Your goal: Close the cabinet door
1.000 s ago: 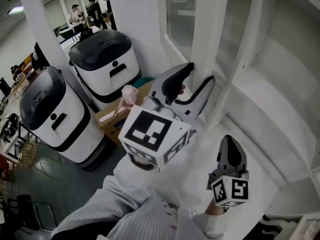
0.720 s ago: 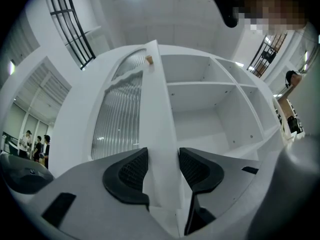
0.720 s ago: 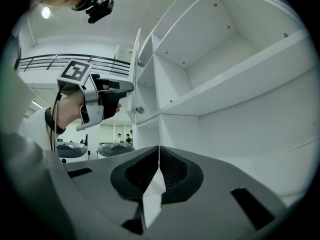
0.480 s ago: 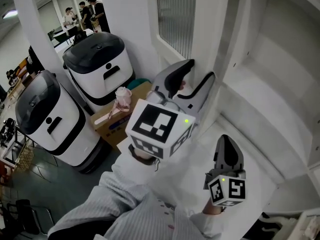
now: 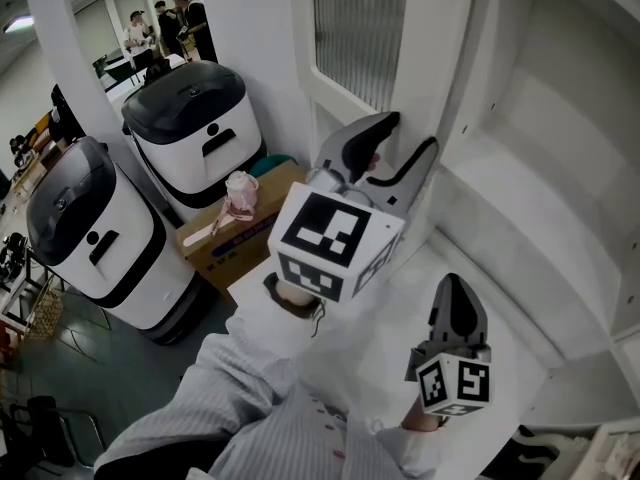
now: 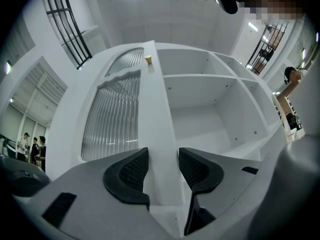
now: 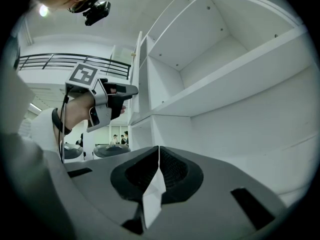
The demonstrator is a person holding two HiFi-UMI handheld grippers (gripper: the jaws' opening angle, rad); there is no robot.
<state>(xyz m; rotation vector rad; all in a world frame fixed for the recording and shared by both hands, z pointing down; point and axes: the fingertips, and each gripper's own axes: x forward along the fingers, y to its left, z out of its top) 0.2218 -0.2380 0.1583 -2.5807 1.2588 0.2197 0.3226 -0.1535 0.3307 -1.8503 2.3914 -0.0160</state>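
The white cabinet door (image 5: 365,28) with a ribbed glass panel stands part open at the left of the open white cabinet (image 5: 520,188). My left gripper (image 5: 410,133) straddles the door's free edge, with a pad on each face. In the left gripper view the door (image 6: 112,114) fills the gap of the left gripper (image 6: 163,166) and touches both pads. A small brass knob (image 6: 148,59) shows higher up on the door. My right gripper (image 5: 457,293) hangs lower, in front of the bottom shelf, shut and holding nothing (image 7: 158,169).
Two white machines with black lids (image 5: 200,128) (image 5: 85,228) stand on the floor at the left. A cardboard box (image 5: 225,238) with a pink cup (image 5: 237,193) on it sits beside them, under the door. Several people (image 5: 185,13) stand far back.
My left gripper and the door edge in it have shifted a little right, toward the cabinet. The right gripper has hardly moved.
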